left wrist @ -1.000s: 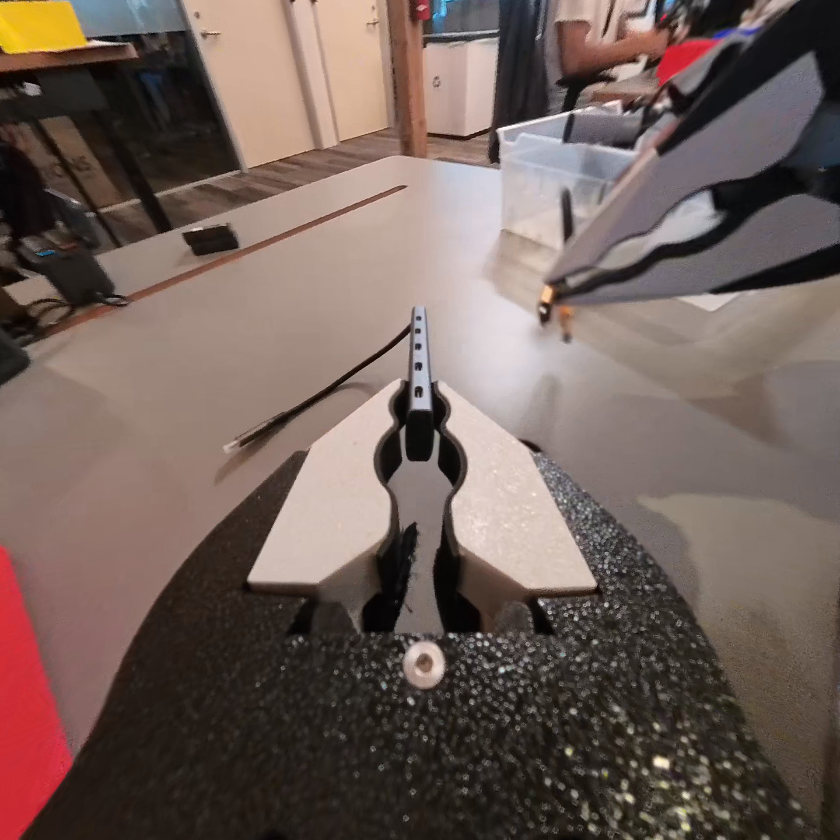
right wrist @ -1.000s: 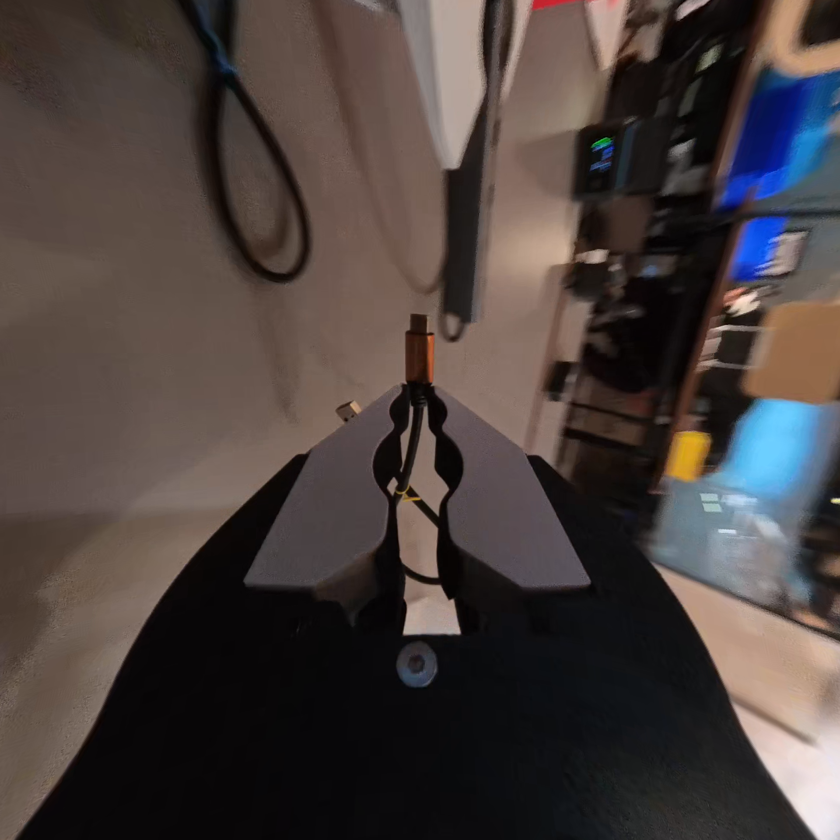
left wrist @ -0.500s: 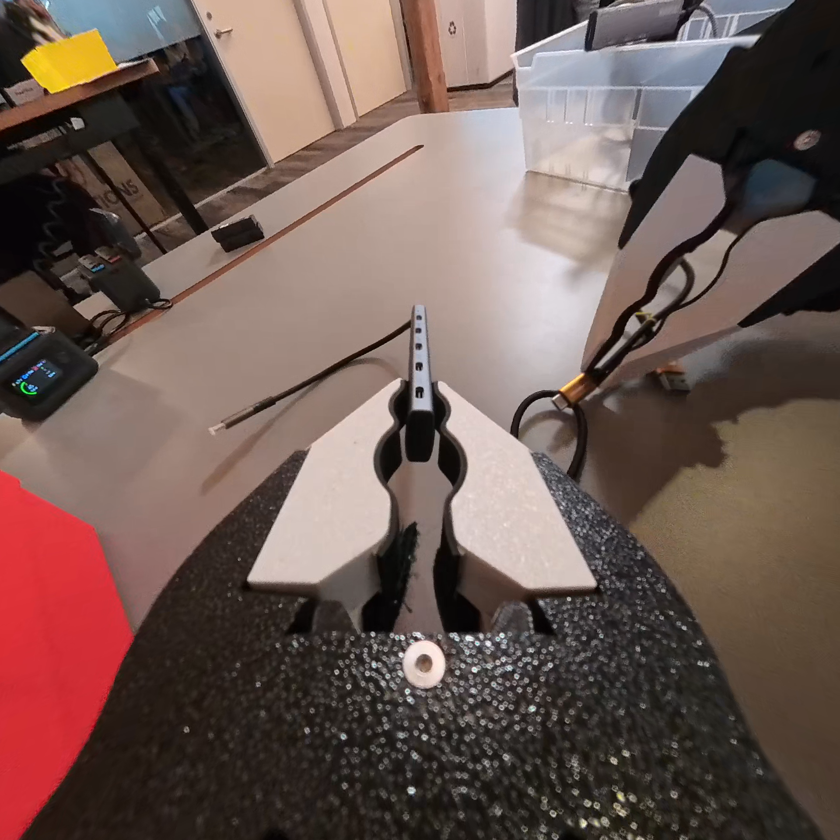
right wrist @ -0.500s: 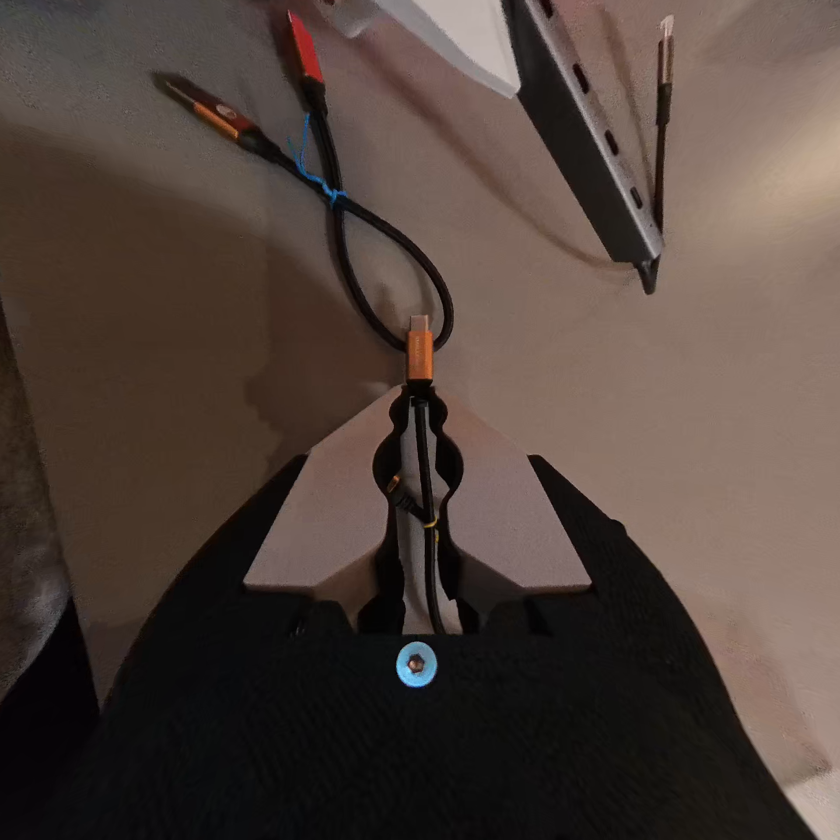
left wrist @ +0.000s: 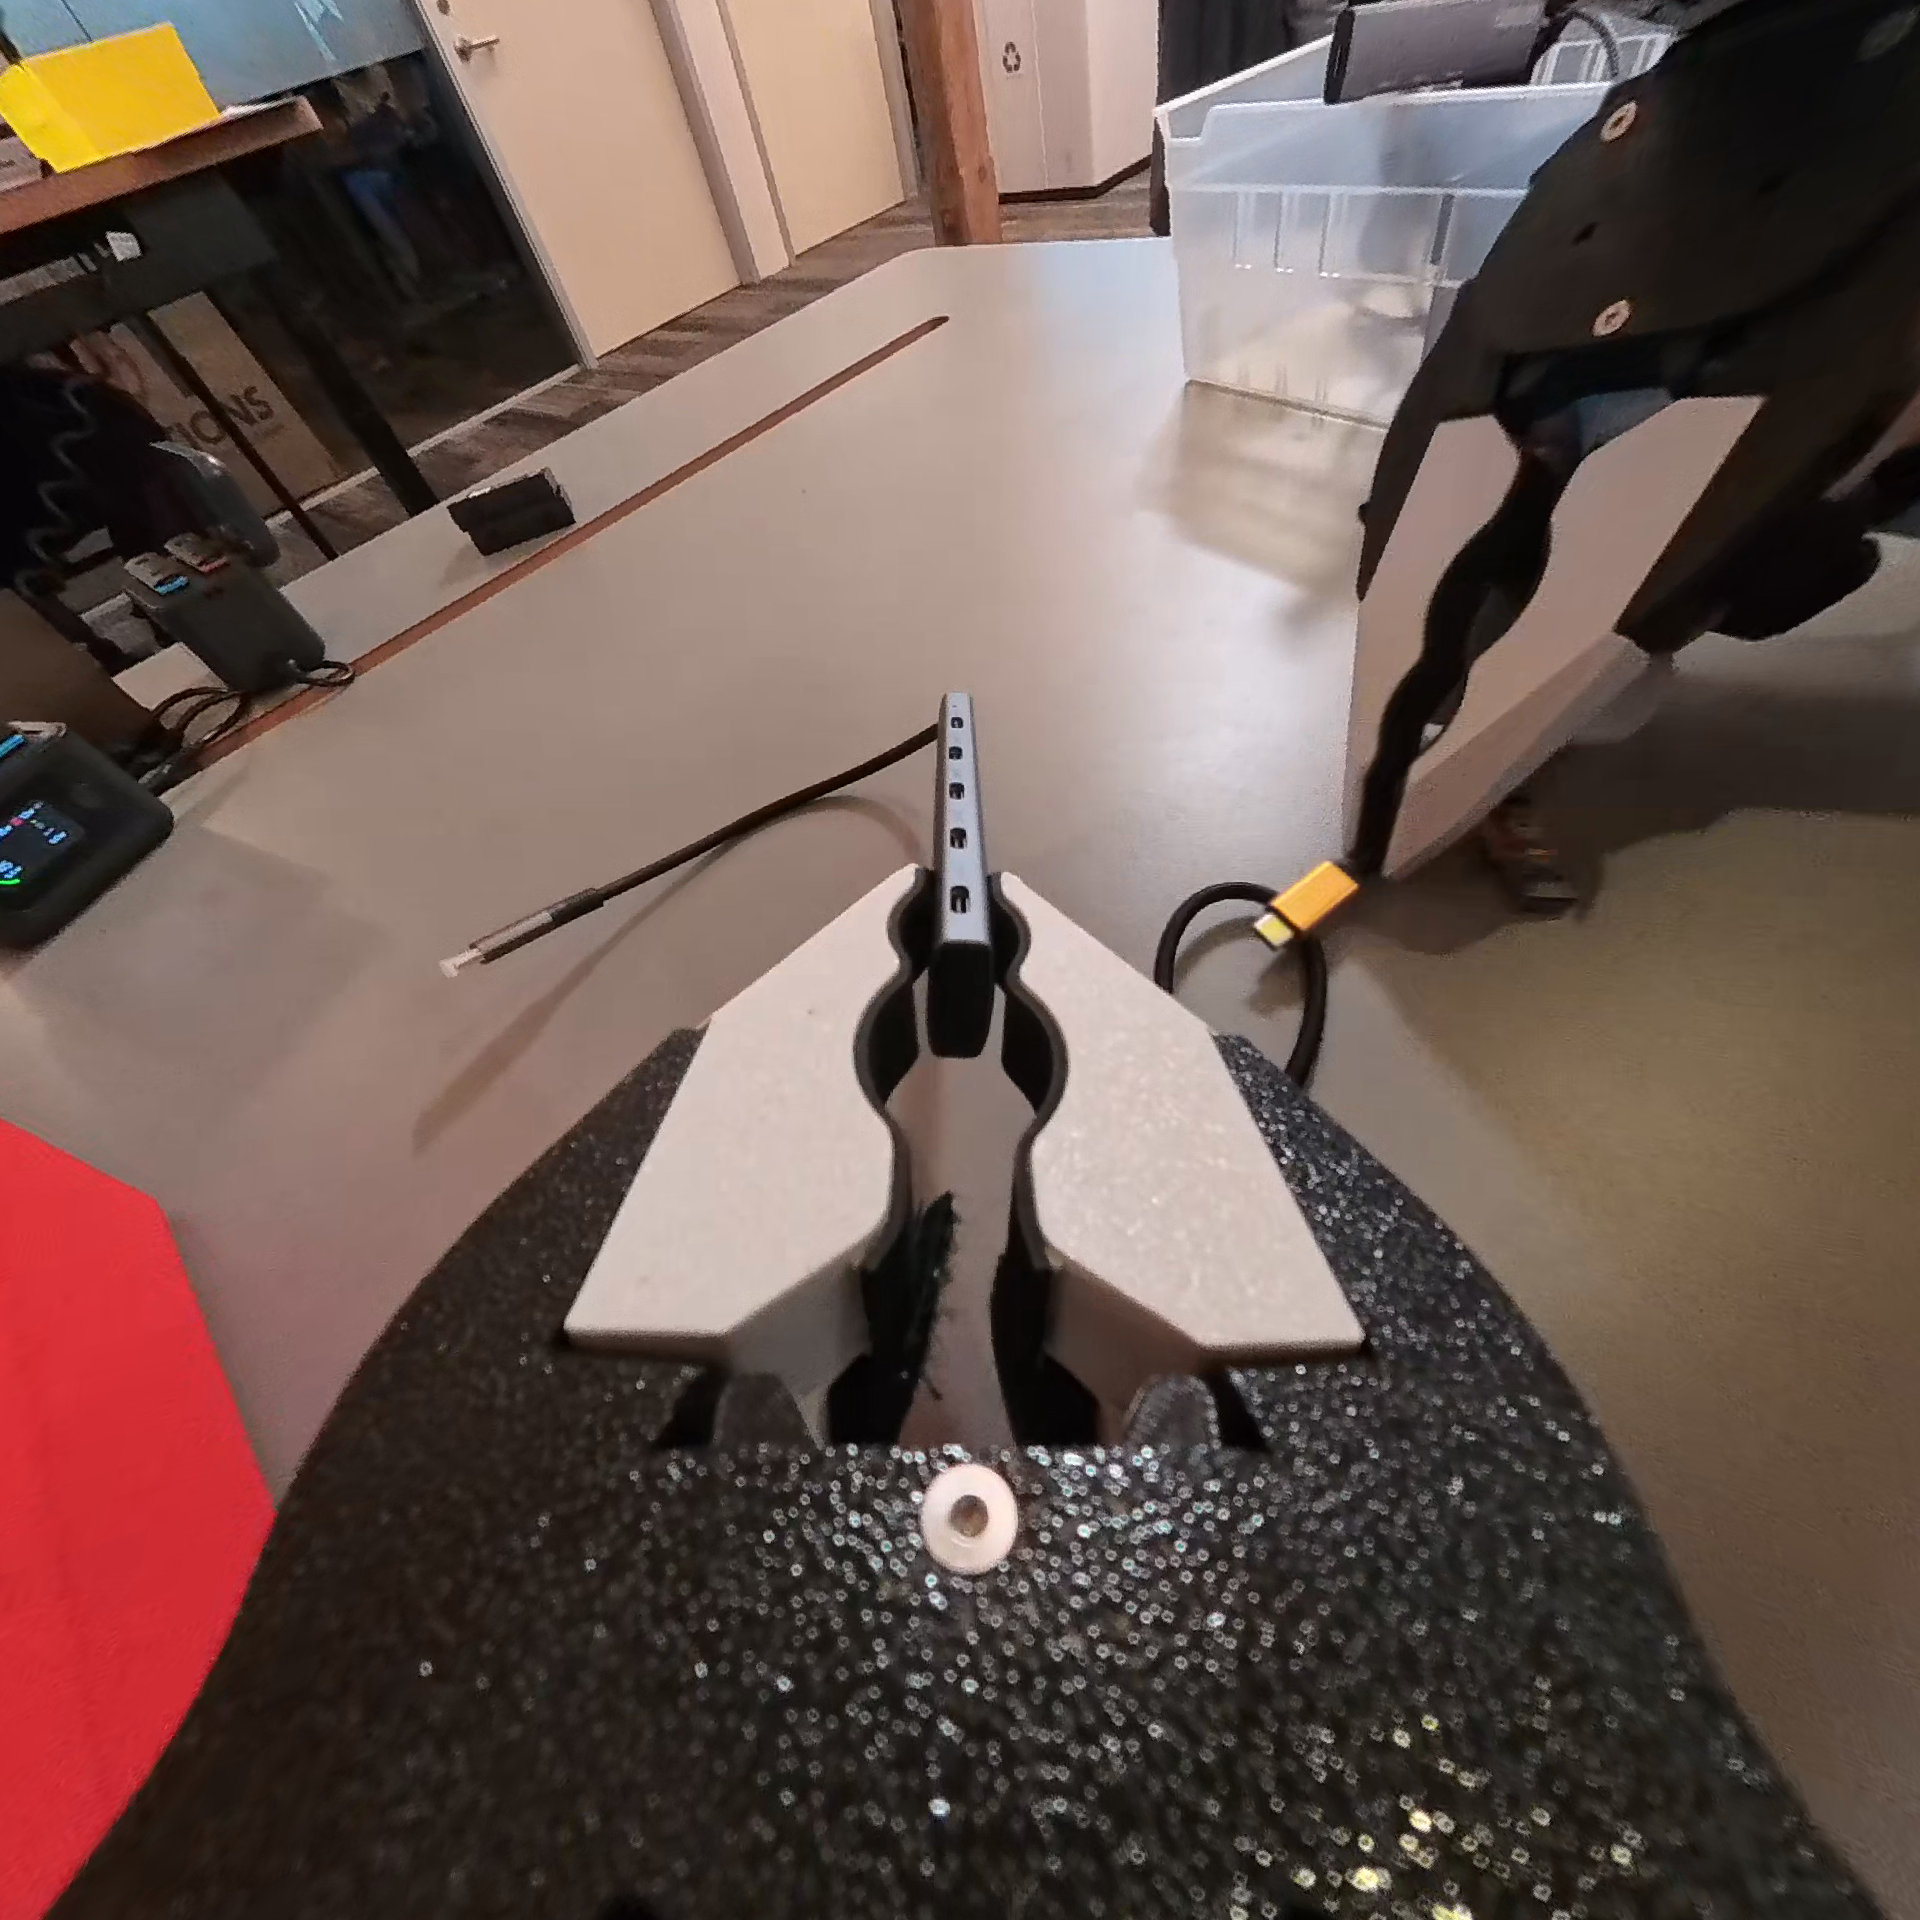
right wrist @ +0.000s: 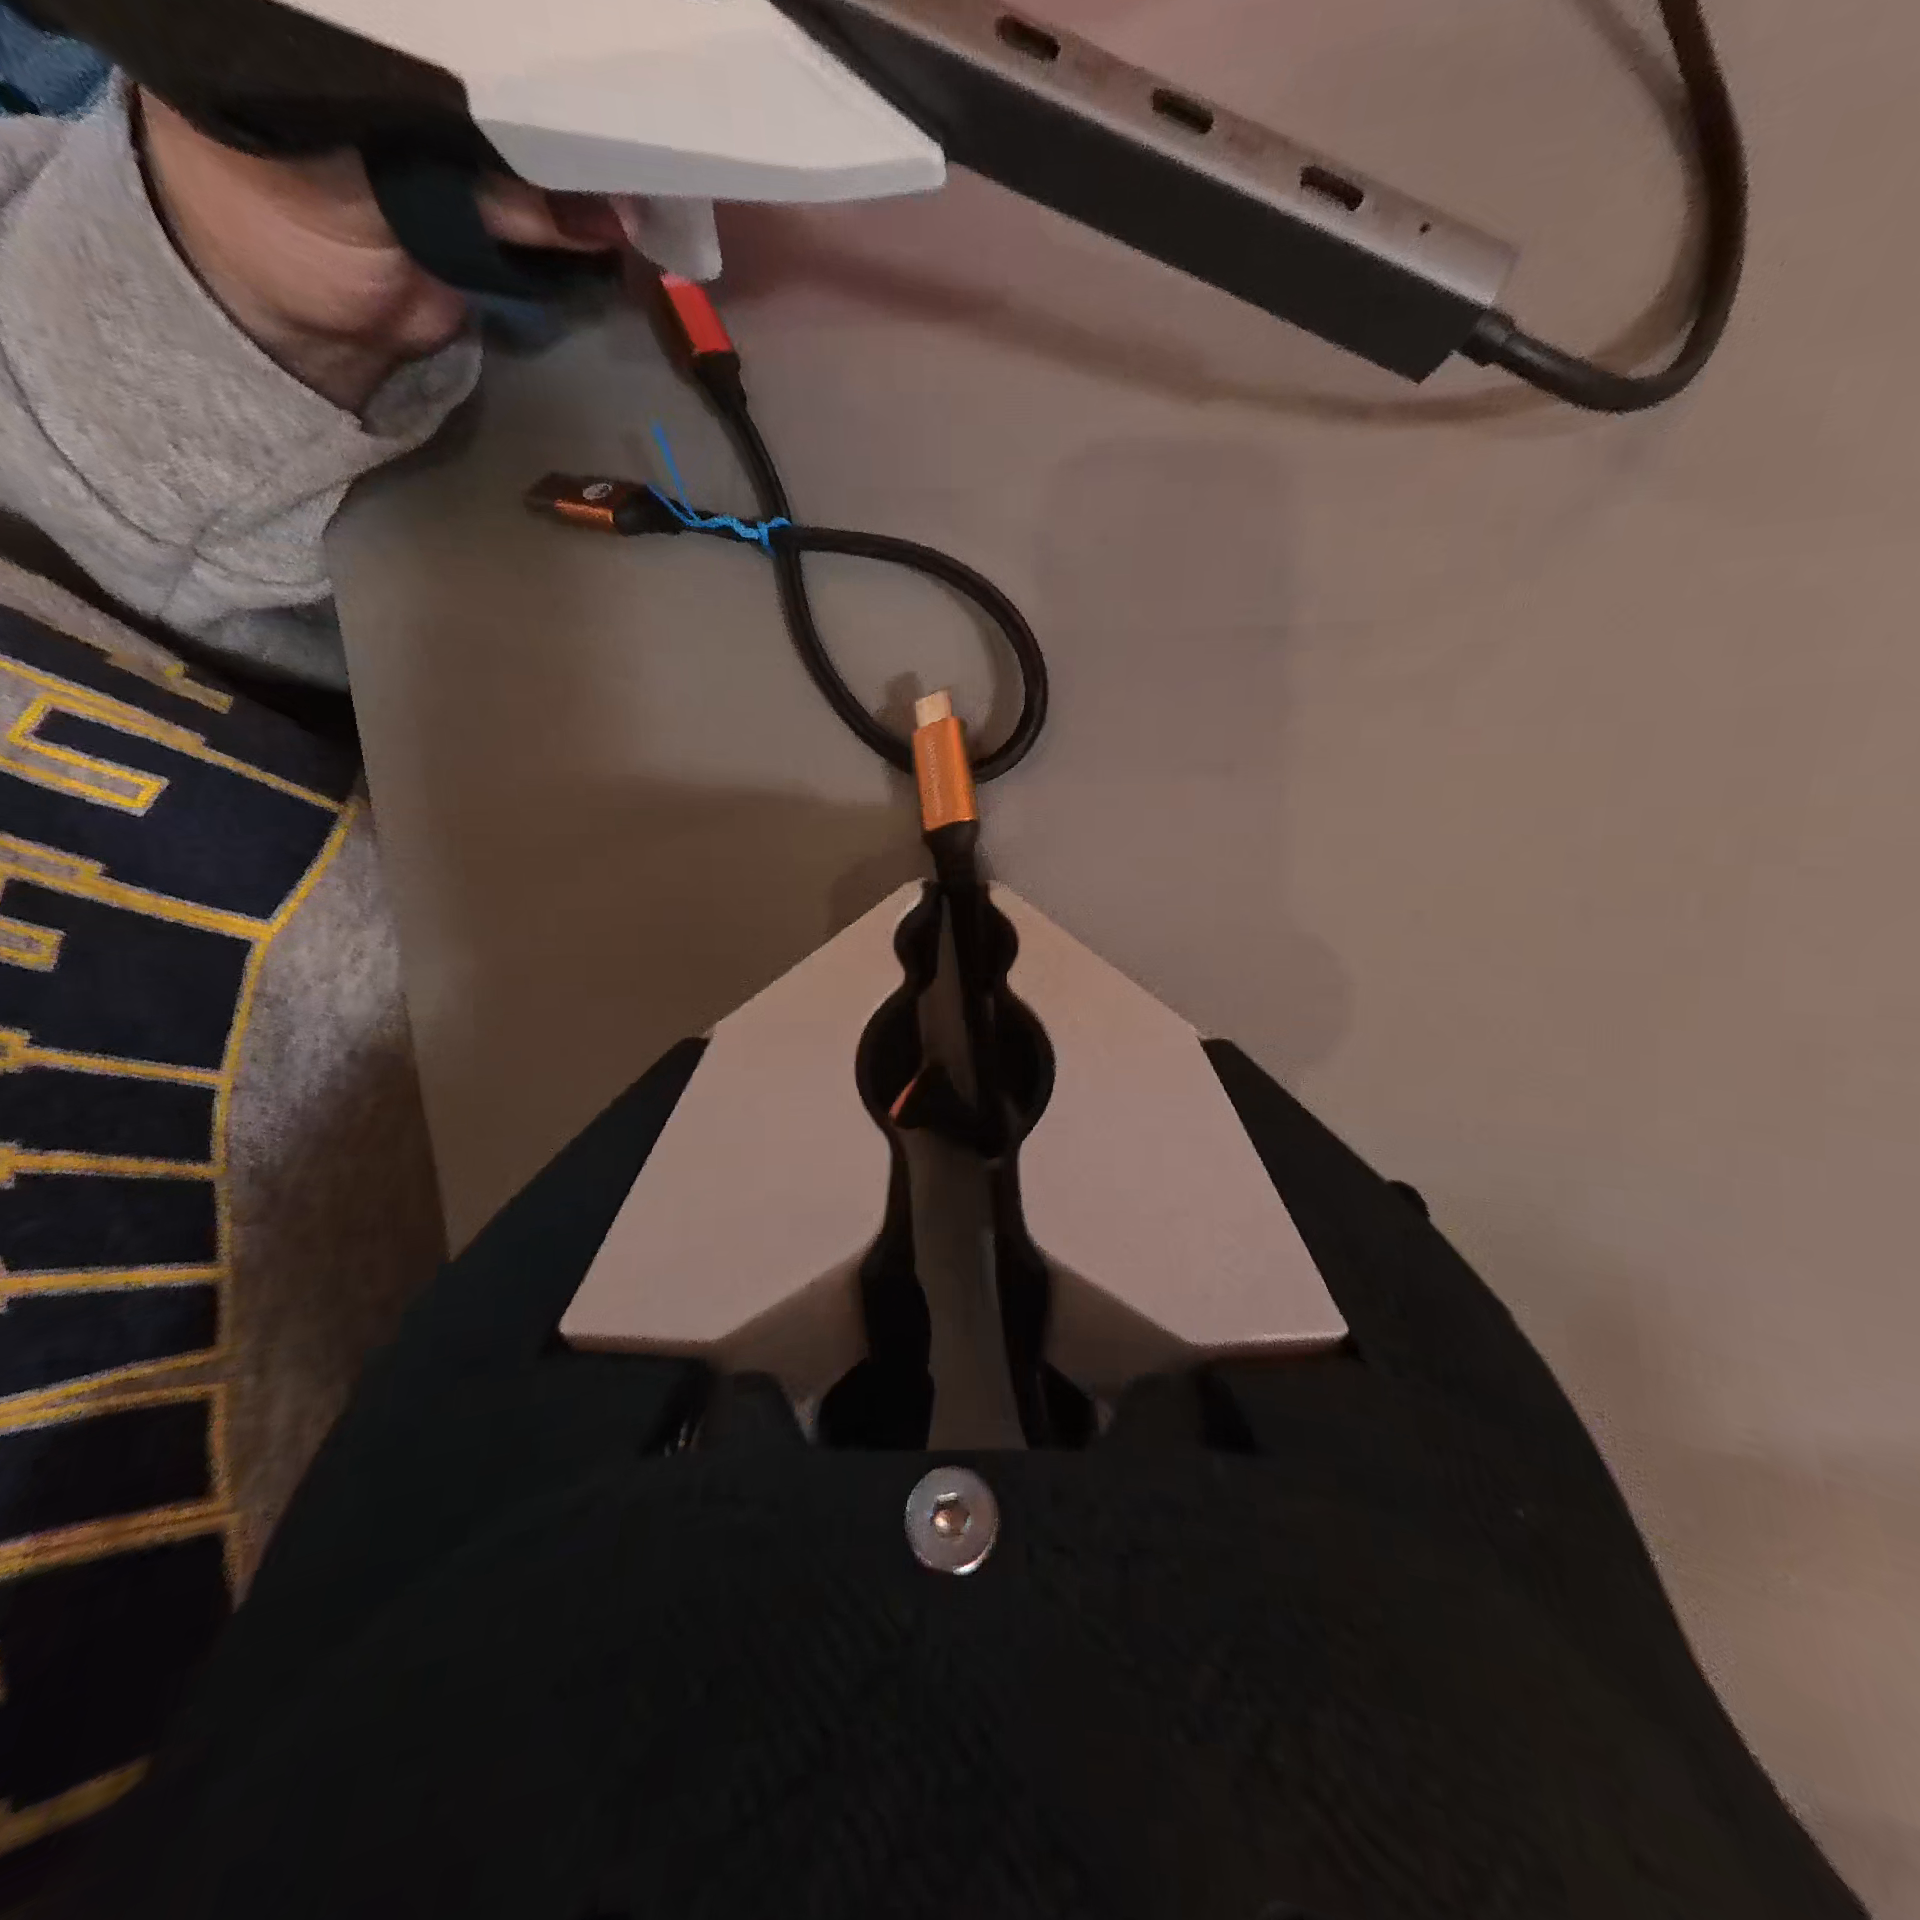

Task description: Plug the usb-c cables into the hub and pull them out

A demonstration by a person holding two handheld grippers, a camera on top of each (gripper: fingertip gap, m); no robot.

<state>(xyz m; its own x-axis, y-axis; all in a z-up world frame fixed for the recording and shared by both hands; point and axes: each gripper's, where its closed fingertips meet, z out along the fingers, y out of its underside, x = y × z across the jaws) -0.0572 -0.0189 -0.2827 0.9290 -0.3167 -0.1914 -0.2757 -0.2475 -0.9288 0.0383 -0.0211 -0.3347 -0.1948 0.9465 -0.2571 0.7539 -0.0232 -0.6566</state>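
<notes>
My left gripper (left wrist: 958,891) is shut on the near end of a slim grey hub (left wrist: 960,821), held on edge with its row of ports facing up. The hub's own black cable (left wrist: 727,842) trails left on the table. The hub also shows in the right wrist view (right wrist: 1226,177) at the top. My right gripper (right wrist: 956,885) is shut on a black cable just behind its orange USB-C plug (right wrist: 943,774), which sticks out past the fingertips. In the left wrist view that plug (left wrist: 1307,902) hangs just above the table, right of the hub.
A second black cable (right wrist: 935,613) lies looped on the grey table (left wrist: 727,499), with a red plug (right wrist: 694,317), an orange plug (right wrist: 582,502) and a blue tie. A clear plastic bin (left wrist: 1330,229) stands at the back right. A person's sleeve (right wrist: 156,416) is at the left. The gap from one gripper's tips to the other's is roughly 12 centimeters.
The right gripper has swung from above down beside the hub with the orange plug held throughout. The left gripper kept the hub and tilted slightly.
</notes>
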